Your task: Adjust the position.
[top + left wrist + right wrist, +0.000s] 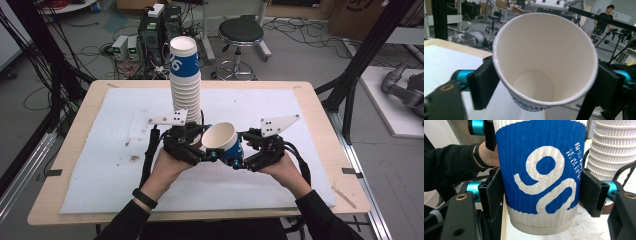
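Table [75, 130] was pale wood under white mat [115, 150]; cables, stool [241, 33] behind. Ribbed blue-white paper cup [222, 142], tilted before cup stack [185, 82], was clamped by left gripper [192, 145] and right gripper [250, 150] together.

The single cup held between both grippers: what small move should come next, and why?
Probably the left gripper should open. Fingers of both grippers clamp the single cup, tilted above the white mat beside the cup stack; the right gripper alone could then lift it to the stack's top.
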Available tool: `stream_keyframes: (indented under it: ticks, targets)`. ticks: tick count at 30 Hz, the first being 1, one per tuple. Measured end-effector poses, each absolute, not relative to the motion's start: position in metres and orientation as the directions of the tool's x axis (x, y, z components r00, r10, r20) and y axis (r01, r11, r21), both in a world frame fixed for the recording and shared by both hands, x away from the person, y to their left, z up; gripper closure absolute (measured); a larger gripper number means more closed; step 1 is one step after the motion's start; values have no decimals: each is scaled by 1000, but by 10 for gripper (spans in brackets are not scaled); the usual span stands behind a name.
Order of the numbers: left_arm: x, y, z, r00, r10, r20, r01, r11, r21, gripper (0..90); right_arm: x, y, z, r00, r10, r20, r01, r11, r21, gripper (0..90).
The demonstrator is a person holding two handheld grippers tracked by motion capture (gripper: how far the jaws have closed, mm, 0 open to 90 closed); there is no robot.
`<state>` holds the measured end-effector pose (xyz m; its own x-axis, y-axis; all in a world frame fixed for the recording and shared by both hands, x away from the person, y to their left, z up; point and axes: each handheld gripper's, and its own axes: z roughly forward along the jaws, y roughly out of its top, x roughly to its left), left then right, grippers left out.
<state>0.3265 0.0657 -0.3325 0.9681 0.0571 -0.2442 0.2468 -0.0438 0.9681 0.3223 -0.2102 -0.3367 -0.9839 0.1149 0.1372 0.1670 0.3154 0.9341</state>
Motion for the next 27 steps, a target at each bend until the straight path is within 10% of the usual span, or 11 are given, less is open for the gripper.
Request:
stream_keyframes:
  ticks: [27]
  targets:
    - [322,60,-323,984,122,-128,161,-311,937,240,321,-200,-343,-983,141,114,164,425,890,216]
